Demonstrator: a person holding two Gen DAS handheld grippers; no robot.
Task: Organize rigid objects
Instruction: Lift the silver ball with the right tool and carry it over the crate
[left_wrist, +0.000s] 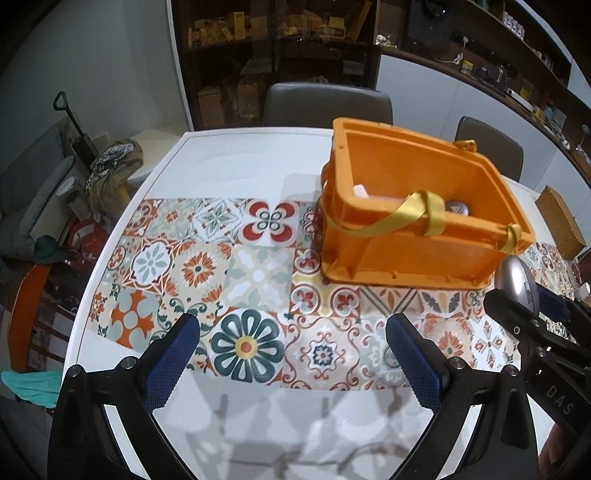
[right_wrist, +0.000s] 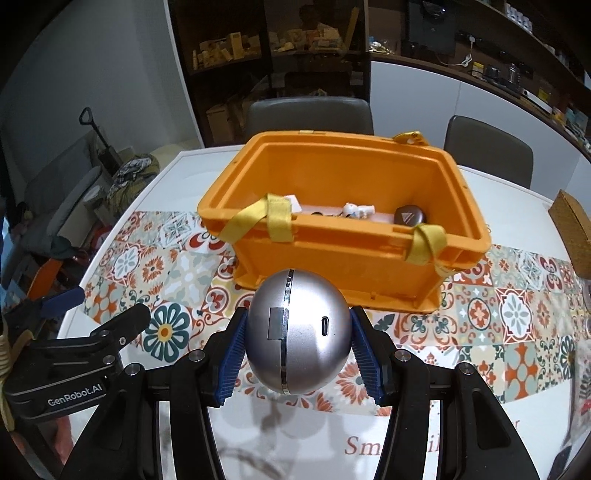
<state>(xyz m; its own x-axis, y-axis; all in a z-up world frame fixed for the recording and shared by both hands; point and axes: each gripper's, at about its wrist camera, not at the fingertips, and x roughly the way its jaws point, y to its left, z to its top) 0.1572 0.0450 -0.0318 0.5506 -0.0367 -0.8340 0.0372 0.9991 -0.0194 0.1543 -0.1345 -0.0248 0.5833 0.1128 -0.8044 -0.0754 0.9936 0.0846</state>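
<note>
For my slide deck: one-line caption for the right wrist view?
Right gripper holds a silver egg-shaped case before the orange crate.

We count one orange crate (right_wrist: 343, 254) on the desk (left_wrist: 236, 158); one silver ball (right_wrist: 299, 332); two tools (left_wrist: 291, 354) (right_wrist: 299, 354); two chairs (right_wrist: 308, 114) at the far side.

"GenRobot.AI" stands in white letters on the black body of the left gripper (right_wrist: 62, 328), seen to the left of the right gripper's fingers. The letters "DAS" run along a black arm of the right gripper (left_wrist: 546, 306). On the white table (right_wrist: 406, 435), just ahead of the right gripper's base, reddish lettering begins "Sm"; the rest is hidden.
</note>
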